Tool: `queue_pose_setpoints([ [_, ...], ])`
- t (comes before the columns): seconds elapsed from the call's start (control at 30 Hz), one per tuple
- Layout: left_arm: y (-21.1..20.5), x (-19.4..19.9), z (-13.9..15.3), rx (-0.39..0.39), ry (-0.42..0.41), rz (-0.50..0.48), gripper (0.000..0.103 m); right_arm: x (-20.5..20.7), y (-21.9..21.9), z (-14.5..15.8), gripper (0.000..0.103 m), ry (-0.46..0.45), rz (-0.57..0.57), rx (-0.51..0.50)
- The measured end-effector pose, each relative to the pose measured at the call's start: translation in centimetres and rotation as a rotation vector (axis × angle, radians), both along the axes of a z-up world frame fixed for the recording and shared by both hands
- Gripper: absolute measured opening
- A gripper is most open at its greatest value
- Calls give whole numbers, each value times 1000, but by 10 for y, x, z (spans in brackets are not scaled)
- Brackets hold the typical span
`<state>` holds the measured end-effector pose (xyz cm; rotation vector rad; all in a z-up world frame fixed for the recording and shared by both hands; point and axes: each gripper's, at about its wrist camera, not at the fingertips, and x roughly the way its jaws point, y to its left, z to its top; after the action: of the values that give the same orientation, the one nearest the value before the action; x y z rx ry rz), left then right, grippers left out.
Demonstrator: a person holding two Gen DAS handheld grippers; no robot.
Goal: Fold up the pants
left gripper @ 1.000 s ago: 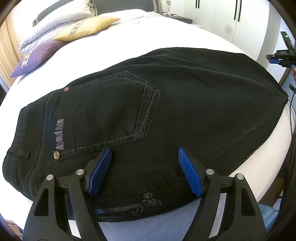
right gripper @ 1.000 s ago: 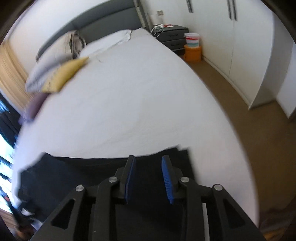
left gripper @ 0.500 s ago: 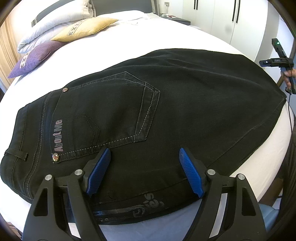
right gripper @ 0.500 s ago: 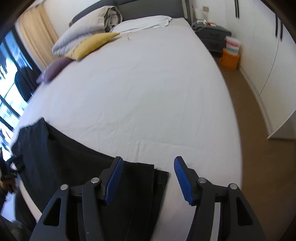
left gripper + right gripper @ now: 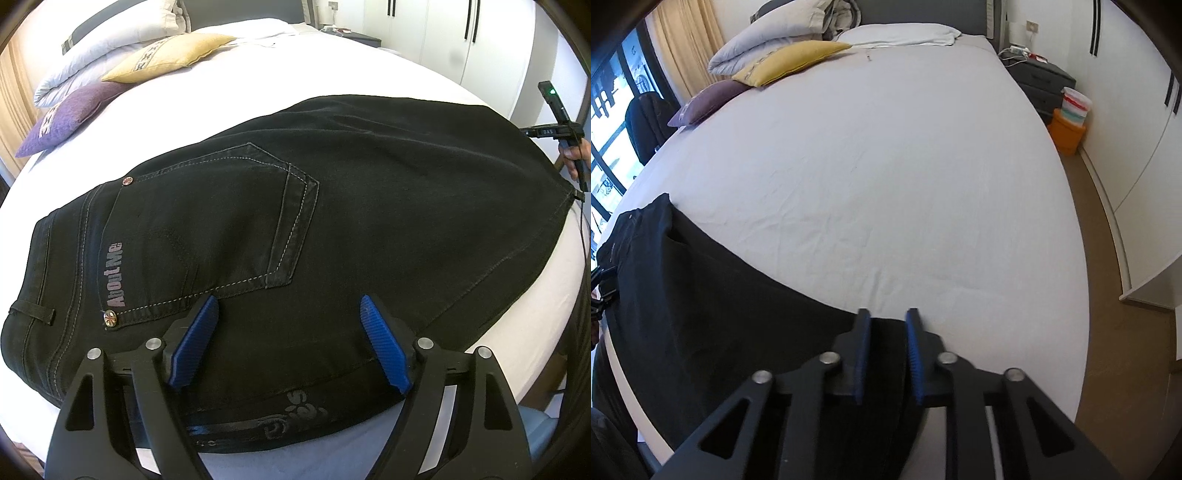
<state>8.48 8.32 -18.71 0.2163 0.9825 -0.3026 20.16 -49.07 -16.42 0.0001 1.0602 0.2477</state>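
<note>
Black jeans (image 5: 332,221) lie flat on the white bed, folded in half lengthwise, back pocket up with "AboutMe" lettering near the waistband at left. My left gripper (image 5: 288,343) is open, its blue pads hovering over the near edge of the seat. In the right wrist view the jeans' leg end (image 5: 720,314) stretches left across the bed. My right gripper (image 5: 886,350) has its pads narrowly apart over the hem corner; the cloth lies between them, but whether they pinch it is unclear. The right gripper (image 5: 561,125) also shows at the far right of the left wrist view.
White bed sheet (image 5: 886,166) spreads beyond the jeans. Yellow (image 5: 173,55) and purple (image 5: 70,118) cushions and a folded duvet lie at the headboard. A dark nightstand (image 5: 1041,85) and an orange box (image 5: 1067,133) stand on the right. Wardrobe doors line the right wall.
My right gripper opened wide half a second ago and has now narrowed again over the hem corner, swinging its view right. My left gripper stayed open and barely moved.
</note>
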Motion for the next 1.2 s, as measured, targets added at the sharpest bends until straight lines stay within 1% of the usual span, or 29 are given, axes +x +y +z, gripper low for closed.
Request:
queue_pose_setpoints([
  [0.13,0,0,-1,1,0,1,79,-10,4,6,10,-47,-17,-62],
  [0.17,0,0,-1,1,-2,1,79,-14,6,9,9,-67,-33,-94],
  [0.23,0,0,-1,2,-7,3,79,-19,6,14,9,-103,-80,-135],
  [0.33,1,-3,-3,3,-24,10,80,-25,3,21,9,-143,-174,-144],
  [0.37,1,-4,-4,2,-30,15,81,-25,0,18,9,-141,-211,-139],
  [0.43,0,-4,-4,1,-36,21,82,-20,1,4,10,-104,-240,-131],
  [0.47,0,-4,-4,3,-36,22,82,-16,2,-8,16,-89,-252,-137],
  [0.5,0,-4,-4,4,-37,21,82,-9,5,-14,17,-86,-264,-137],
  [0.53,0,-4,-4,3,-37,20,82,-9,0,-14,27,-97,-291,-112],
  [0.57,0,-4,-4,1,-38,18,82,-9,-6,-12,53,-107,-322,-92],
  [0.6,1,-4,-4,0,-39,17,82,-10,-14,-10,64,-103,-377,-88],
  [0.63,0,-5,-4,0,-40,18,82,-15,-26,-6,70,-102,-449,-85],
  [0.7,-1,-8,-4,0,-42,20,82,-29,-41,6,69,-93,-542,-80],
  [0.73,0,-8,-4,-1,-44,22,82,-39,-44,17,69,-106,-559,-40],
  [0.8,0,-10,-4,-3,-53,32,83,-61,-40,40,69,-172,-528,96],
  [0.83,1,-11,-4,-4,-57,35,83,-75,-33,53,69,-218,-487,195],
  [0.87,1,-12,-4,-6,-60,39,83,-93,-17,66,69,-264,-425,329],
  [0.9,1,-12,-4,-7,-62,44,85,-103,-4,69,69,-275,-365,432],
  [0.93,0,-12,-4,-11,-62,44,87,-113,9,69,69,-279,-317,521],
  [0.97,-2,-13,-5,-12,-57,37,93,-121,19,63,69,-277,-300,579],
  [1.0,-3,-13,-5,-3,-62,37,94,-125,29,55,69,-261,-293,627],
  [1.03,-5,-14,-6,3,-70,38,95,-128,40,34,69,-198,-298,664],
  [1.07,-5,-14,-6,2,-72,40,95,-129,43,18,69,-151,-325,645],
  [1.1,-5,-14,-6,0,-71,43,95,-130,43,0,69,-100,-365,607],
  [1.13,-5,-14,-5,-1,-68,45,95,-133,36,-28,35,-28,-433,546],
  [1.17,-5,-15,-4,1,-63,48,96,-144,30,-37,0,-41,-471,538],
  [1.2,-4,-16,-2,-1,-57,49,96,-152,18,-43,0,-45,-526,534],
])
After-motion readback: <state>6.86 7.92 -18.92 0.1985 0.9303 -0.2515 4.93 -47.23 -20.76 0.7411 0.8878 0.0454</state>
